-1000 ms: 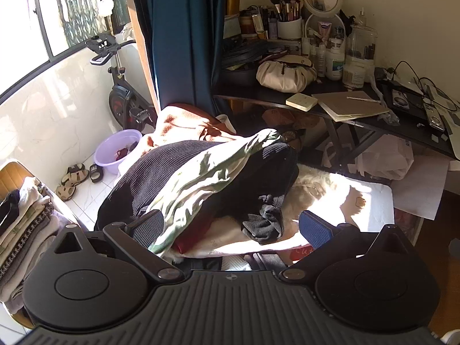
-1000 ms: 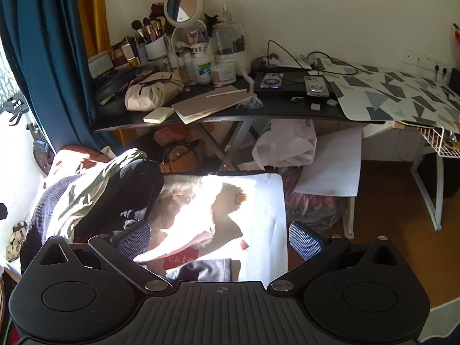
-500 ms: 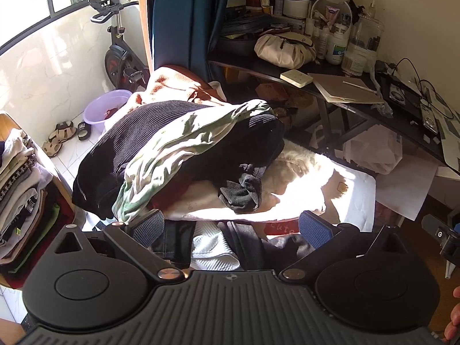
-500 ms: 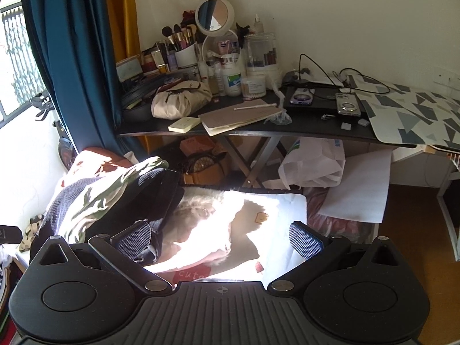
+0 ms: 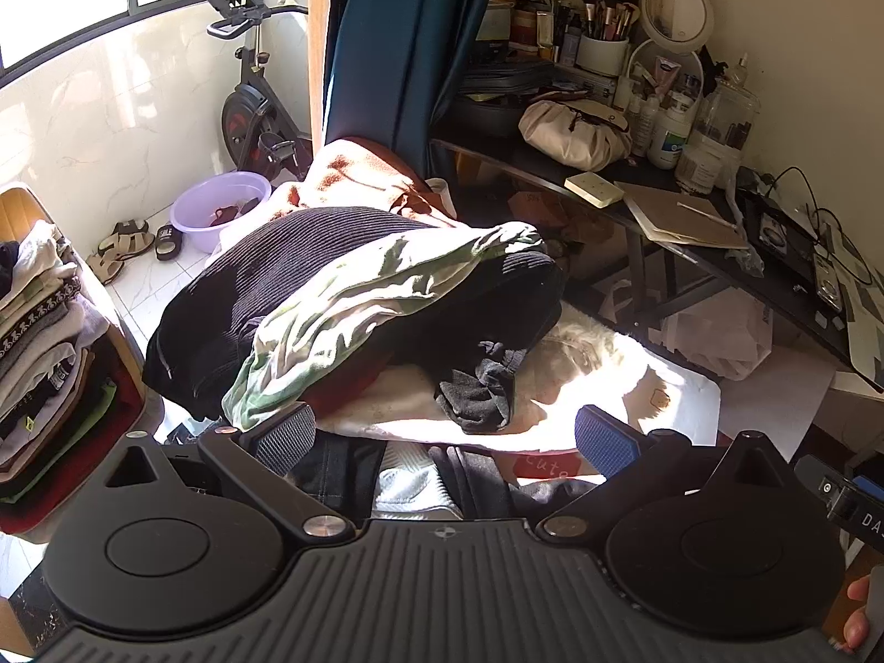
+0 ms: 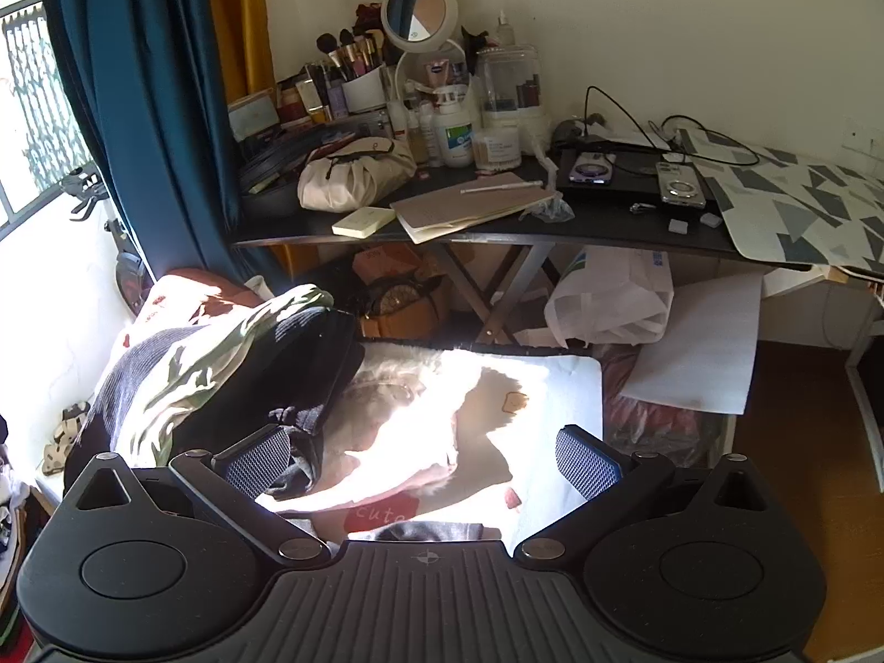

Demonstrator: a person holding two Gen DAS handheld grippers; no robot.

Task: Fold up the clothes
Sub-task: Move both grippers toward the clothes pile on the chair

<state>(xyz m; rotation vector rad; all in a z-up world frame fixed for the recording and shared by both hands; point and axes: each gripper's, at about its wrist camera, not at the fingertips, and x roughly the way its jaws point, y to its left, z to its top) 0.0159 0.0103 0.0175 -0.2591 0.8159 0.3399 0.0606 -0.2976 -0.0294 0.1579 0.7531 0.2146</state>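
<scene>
Left wrist view: the left gripper (image 5: 445, 431) hangs with its jaws spread wide, grasping nothing, above a heap of clothes (image 5: 353, 298) piled toward eleven o'clock, a pale green garment (image 5: 375, 298) draped over a dark ribbed one (image 5: 287, 259). A folded stack (image 5: 44, 353) sits at nine o'clock. The right gripper (image 6: 422, 456) is likewise released, over a sunlit white cloth (image 6: 558, 387).
</scene>
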